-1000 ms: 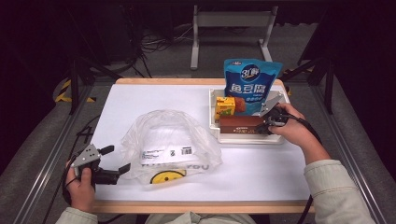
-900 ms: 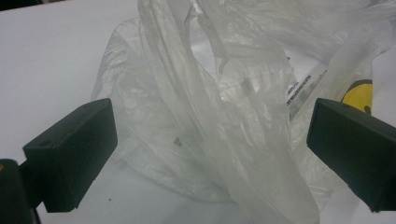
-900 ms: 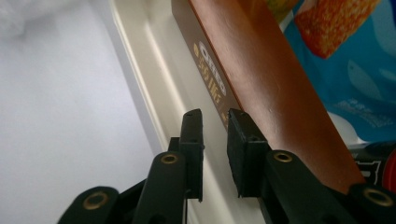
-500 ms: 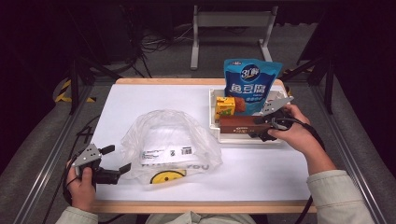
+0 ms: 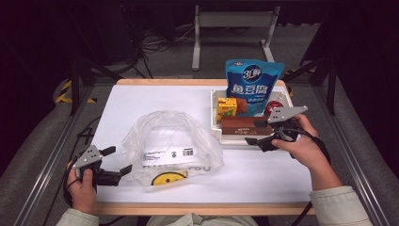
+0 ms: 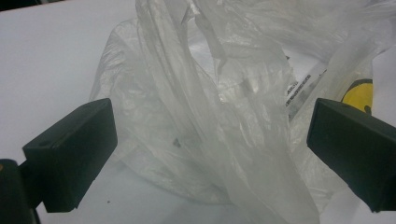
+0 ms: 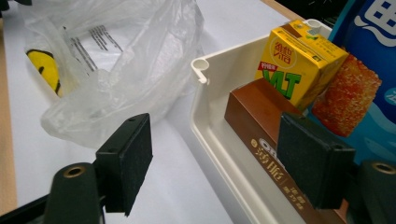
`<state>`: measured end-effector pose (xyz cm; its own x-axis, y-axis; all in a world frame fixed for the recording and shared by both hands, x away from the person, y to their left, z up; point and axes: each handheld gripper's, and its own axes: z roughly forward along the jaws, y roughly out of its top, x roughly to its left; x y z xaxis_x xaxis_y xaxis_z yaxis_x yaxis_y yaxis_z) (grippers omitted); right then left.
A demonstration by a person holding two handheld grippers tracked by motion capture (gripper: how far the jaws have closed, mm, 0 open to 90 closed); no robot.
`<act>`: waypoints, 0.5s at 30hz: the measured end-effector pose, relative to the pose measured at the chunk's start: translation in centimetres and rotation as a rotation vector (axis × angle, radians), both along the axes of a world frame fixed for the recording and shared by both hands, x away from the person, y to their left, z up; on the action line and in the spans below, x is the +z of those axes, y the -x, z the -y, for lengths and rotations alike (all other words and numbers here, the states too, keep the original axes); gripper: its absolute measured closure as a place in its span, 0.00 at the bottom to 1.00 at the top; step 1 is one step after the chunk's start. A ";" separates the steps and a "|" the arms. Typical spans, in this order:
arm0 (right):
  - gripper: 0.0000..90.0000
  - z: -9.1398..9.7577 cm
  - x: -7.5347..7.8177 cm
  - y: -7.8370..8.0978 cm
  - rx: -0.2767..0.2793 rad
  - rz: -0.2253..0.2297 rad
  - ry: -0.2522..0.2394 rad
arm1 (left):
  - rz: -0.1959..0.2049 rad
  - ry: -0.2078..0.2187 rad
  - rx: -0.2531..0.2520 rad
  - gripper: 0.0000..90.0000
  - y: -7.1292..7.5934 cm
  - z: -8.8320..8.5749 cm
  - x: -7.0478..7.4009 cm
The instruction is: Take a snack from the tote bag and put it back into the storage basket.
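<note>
A dark room with cables and a metal stand on the floor lies behind the white table (image 5: pixel 155 101), whose wooden edge shows along the near and far sides; the far left part of the tabletop is bare and gives open room, as does the strip near the right front corner; a crumpled clear plastic bag (image 5: pixel 169 146) with a yellow smiley face lies left of centre, its near edge close to the front border of the table; a white tray (image 5: pixel 214 129) sits by the far right edge, holding a brown box (image 5: pixel 242 125) along its near wall, a yellow drink carton (image 5: pixel 226 107) behind it, and a blue snack pouch (image 5: pixel 251 84) standing upright at the back; the left gripper (image 5: pixel 115 162) rests at the bag's left edge, jaws spread wide with loose plastic between them but not pinched; the right gripper (image 5: pixel 256 133) hovers at the tray's near wall, its jaws having just been opening, one pad outside the wall and the other over the brown box, gripping nothing.
</note>
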<state>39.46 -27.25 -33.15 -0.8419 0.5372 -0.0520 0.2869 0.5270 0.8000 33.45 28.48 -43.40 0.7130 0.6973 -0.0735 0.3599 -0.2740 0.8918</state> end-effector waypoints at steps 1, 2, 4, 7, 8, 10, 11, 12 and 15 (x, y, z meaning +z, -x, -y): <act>0.31 -0.1 0.0 0.2 -0.003 -0.002 -0.008 | 0.001 0.004 0.001 0.03 0.0 0.0 0.0; 0.31 -0.1 -0.2 0.6 -0.011 0.003 -0.018 | 0.001 0.002 -0.001 0.03 0.0 0.0 0.0; 0.30 -0.2 -0.3 0.8 -0.016 0.007 -0.022 | 0.002 -0.003 0.000 0.03 0.1 0.0 0.0; 0.28 -0.3 -0.6 1.2 -0.023 0.004 -0.045 | 0.002 -0.001 -0.001 0.03 0.1 0.0 0.1; 0.28 -0.3 -0.7 1.3 -0.022 0.004 -0.045 | 0.003 0.000 -0.002 0.03 0.1 0.0 0.1; 0.27 -0.4 -1.1 1.5 -0.026 0.012 -0.043 | 0.004 -0.001 0.000 0.03 0.2 0.0 0.1; 0.26 -0.4 -1.3 1.6 -0.028 0.014 -0.046 | 0.006 -0.001 -0.001 0.03 0.2 0.0 0.1; 0.25 -0.4 -1.6 1.7 -0.027 0.014 -0.050 | 0.006 -0.001 -0.002 0.03 0.2 -0.1 0.1; 0.25 -0.6 -2.3 1.9 -0.028 0.014 -0.049 | 0.008 -0.003 -0.007 0.03 0.2 -0.1 0.1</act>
